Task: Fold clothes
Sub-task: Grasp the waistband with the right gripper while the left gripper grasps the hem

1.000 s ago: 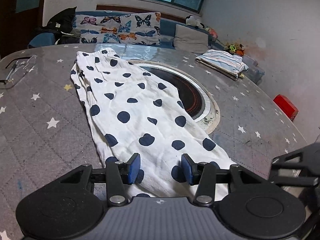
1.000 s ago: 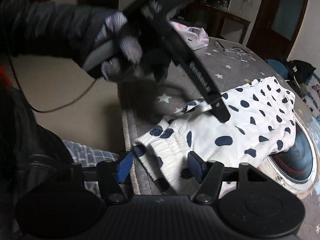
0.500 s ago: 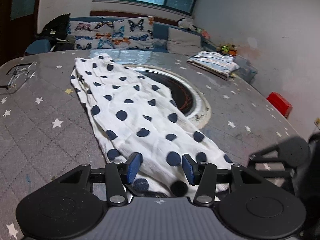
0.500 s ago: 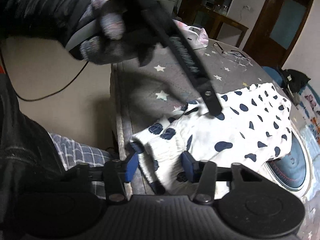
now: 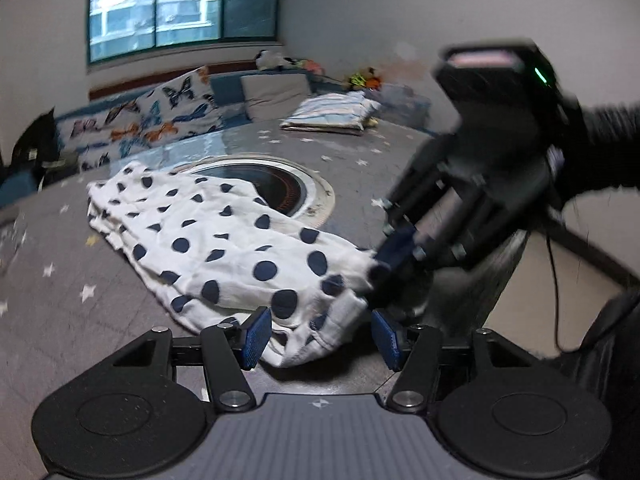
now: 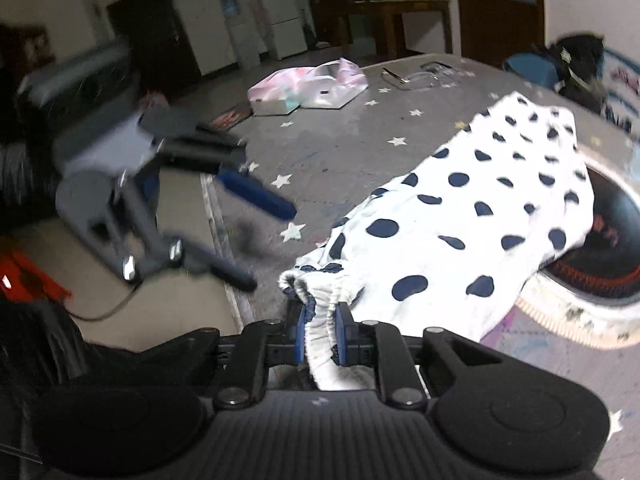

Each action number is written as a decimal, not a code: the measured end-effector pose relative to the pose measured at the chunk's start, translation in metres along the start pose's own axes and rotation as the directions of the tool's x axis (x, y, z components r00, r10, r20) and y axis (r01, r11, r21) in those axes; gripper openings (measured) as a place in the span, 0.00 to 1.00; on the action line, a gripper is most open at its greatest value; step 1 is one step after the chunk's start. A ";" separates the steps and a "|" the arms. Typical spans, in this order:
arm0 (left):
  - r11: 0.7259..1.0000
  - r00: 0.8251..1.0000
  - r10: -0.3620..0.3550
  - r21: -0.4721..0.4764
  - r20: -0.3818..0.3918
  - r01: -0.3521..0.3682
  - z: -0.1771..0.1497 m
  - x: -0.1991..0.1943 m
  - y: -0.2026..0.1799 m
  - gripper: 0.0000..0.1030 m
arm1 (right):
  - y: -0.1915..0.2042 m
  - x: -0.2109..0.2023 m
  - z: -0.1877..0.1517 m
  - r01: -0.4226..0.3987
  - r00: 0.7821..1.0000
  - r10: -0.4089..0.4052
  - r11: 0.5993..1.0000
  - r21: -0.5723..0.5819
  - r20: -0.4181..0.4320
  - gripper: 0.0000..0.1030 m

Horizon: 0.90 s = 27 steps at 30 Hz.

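Two grippers are seen at the near edge of the star-printed table [image 5: 60, 280], where the polka-dot garment [image 5: 224, 240] lies spread, its far part draped over the rim of the round recessed burner [image 5: 280, 184] at the table's centre. In the right wrist view the right gripper [image 6: 320, 330] is pressed together on the gathered elastic waistband [image 6: 320, 292] at about 6 o'clock; its jaws have just been closing, and the cloth is pinched between the blue pads [image 6: 301, 330]. In the left wrist view the left gripper [image 5: 322, 336] is held spread, its jaws having just been opening; a corner of the waistband lies between the pads at 6 o'clock, but no pad is seen pressing on it. A striped folded stack [image 5: 332, 114] is seen well apart at 1 o'clock, and a pink bag [image 6: 308, 88] at 12 o'clock in the right view.

Several things could go wrong from here, as judged. Only the right corner is gripped, so a lift made now would drag the garment lopsided and bunch it. The bunched elastic could slip out of the right pads if pulled hard. The left jaws might close on only one layer, or miss the hem, since it hangs at the table's edge. The far hem could also snag on the burner rim.
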State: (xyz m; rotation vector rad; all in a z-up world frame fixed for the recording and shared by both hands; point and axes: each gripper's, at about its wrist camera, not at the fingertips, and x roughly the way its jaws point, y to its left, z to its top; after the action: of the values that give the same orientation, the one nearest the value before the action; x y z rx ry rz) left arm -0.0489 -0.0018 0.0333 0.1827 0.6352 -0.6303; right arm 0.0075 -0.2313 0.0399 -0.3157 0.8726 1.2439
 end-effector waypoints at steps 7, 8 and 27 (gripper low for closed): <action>0.987 1.000 0.024 0.157 0.008 -0.025 -0.003 0.026 -0.017 0.57 | -0.004 0.000 0.000 -0.016 1.000 0.016 1.000 0.008 -0.009 0.12; 0.983 1.000 0.024 0.182 0.008 -0.025 -0.004 0.029 -0.020 0.57 | -0.004 0.000 0.000 -0.018 1.000 0.018 1.000 0.009 -0.010 0.12; 0.999 0.999 -0.001 0.053 0.041 -0.001 -0.024 0.023 -0.016 0.54 | -0.026 -0.026 0.022 -0.085 0.995 0.083 0.995 0.042 0.046 0.33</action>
State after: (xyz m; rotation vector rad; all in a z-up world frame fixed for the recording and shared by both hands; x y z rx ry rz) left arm -0.0563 -0.0178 0.0012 0.2182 0.5790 -0.6496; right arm 0.0387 -0.2432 0.0670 -0.2168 0.8813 1.3029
